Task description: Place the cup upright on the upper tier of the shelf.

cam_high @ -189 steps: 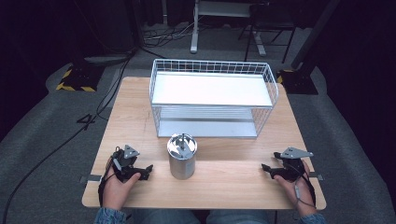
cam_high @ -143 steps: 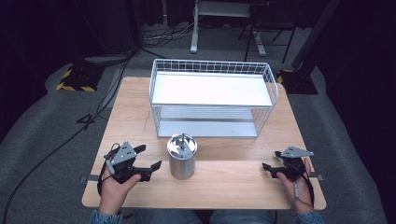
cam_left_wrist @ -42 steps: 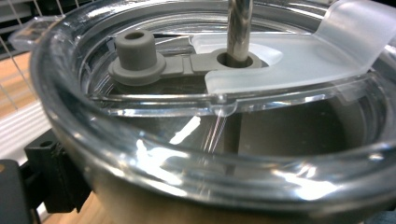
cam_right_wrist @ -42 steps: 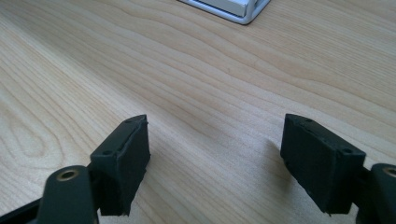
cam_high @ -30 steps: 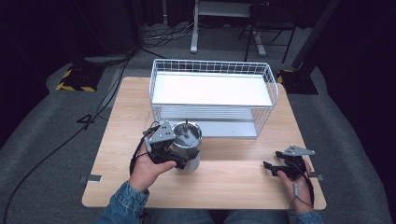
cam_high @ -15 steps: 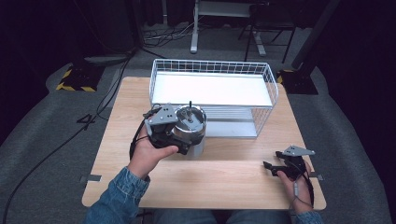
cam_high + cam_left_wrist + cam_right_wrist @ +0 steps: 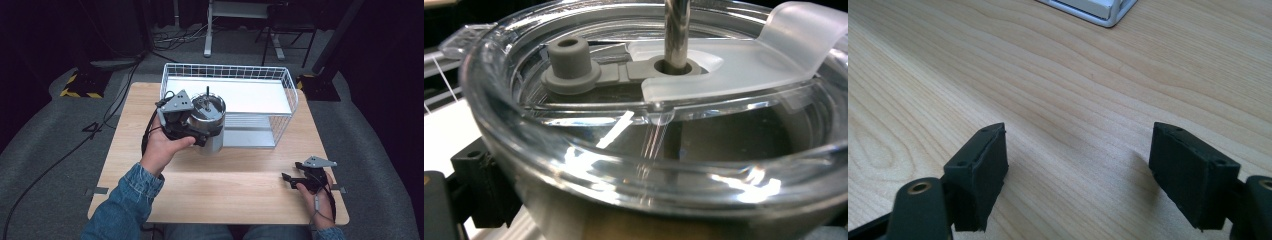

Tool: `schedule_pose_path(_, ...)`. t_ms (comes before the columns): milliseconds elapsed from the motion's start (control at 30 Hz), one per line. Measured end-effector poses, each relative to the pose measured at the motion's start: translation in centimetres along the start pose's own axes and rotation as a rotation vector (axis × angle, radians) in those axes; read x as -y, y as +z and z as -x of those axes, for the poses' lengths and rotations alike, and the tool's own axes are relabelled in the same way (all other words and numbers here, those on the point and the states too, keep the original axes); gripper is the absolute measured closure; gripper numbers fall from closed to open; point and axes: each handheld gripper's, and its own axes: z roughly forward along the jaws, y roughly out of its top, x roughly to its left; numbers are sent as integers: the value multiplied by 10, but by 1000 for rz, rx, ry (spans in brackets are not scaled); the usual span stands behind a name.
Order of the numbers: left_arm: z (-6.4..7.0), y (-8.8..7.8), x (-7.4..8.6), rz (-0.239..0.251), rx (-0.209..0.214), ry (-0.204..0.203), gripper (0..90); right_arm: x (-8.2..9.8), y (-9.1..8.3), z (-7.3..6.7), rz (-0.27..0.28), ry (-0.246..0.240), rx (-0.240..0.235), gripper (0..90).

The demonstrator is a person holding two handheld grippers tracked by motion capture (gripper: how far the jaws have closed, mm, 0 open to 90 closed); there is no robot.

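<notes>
the left gripper (image 7: 192, 125) pinches the one steel tumbler (image 7: 210, 131) at its side, holding it in front of the single wire basket (image 7: 285, 90), seemingly lifted off the table (image 7: 240, 185). its clear lid (image 7: 624, 145) and one metal straw (image 7: 677, 30) sit on top. the smooth wall could slip or tilt in the jaws, i'd guess. the right gripper (image 7: 1080, 170) rests on the wood, jaws spread, empty.

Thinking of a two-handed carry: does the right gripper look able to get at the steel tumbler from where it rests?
Probably yes: the right gripper rests open, and bare table lies between it and the tumbler, held by the left gripper.
</notes>
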Motion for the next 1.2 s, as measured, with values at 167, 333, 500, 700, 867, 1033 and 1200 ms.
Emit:
schedule_pose_path(167,-6,0,-16,16,2,5,33,0,0,0,1,-3,2,240)
schedule_pose_path(333,-13,5,-32,23,2,1,33,0,0,0,1,-4,3,241)
schedule_pose_path(500,-18,8,-44,41,9,-12,34,0,0,-1,2,-4,4,241)
schedule_pose_path(700,-23,16,-65,56,-8,-14,33,0,0,-1,4,-10,4,244)
schedule_pose_path(867,-28,23,-80,48,-23,-3,34,0,0,-1,6,-14,4,248)
schedule_pose_path(1033,-33,31,-93,70,-37,-6,33,0,0,-1,7,-13,0,249)
schedule_pose_path(1200,-41,41,-100,74,-80,-14,33,0,0,-2,8,-11,0,249)
